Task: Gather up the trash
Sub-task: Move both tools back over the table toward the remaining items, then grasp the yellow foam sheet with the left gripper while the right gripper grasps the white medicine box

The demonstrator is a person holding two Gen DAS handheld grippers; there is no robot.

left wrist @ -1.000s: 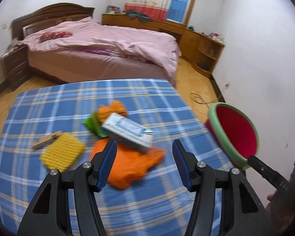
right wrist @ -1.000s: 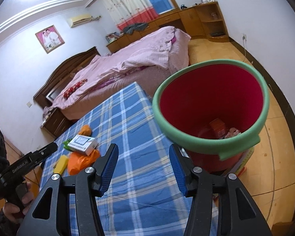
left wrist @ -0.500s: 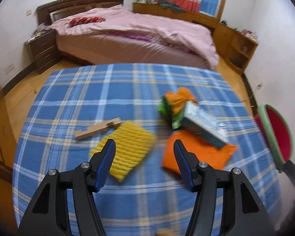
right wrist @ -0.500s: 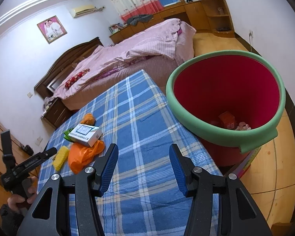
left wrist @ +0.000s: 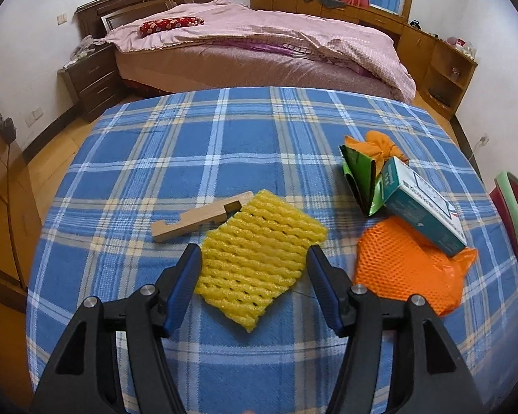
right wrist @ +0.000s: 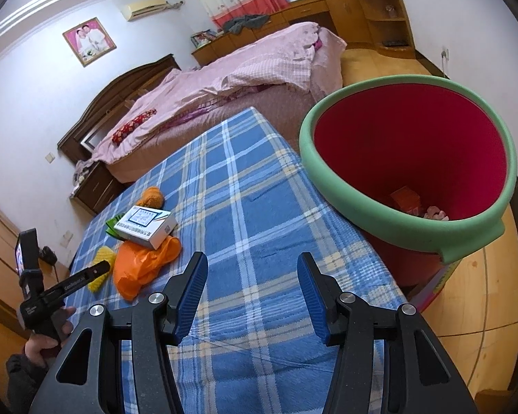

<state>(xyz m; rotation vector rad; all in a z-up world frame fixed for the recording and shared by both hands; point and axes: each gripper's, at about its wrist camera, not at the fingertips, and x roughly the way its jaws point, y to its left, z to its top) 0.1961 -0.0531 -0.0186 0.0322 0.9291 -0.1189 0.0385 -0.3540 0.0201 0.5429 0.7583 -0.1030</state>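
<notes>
The left gripper (left wrist: 253, 269) gapes around the yellow foam net sleeve (left wrist: 259, 258) (unpinched). The right gripper (right wrist: 250, 293), spread empty, alone shows the green-rimmed red bin's (right wrist: 373, 214) inside, right of it, past the blue plaid table's (right wrist: 259, 207) edge.

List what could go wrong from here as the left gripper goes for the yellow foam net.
1. The left gripper is open around the yellow foam net sleeve, whose far edge touches the notched wooden block; closing may drag the block along.
2. The soft net may crumple and slip out.
3. The red bin with green foam rim stands beyond the table's right edge, so the carry passes the white-and-teal carton.
</notes>
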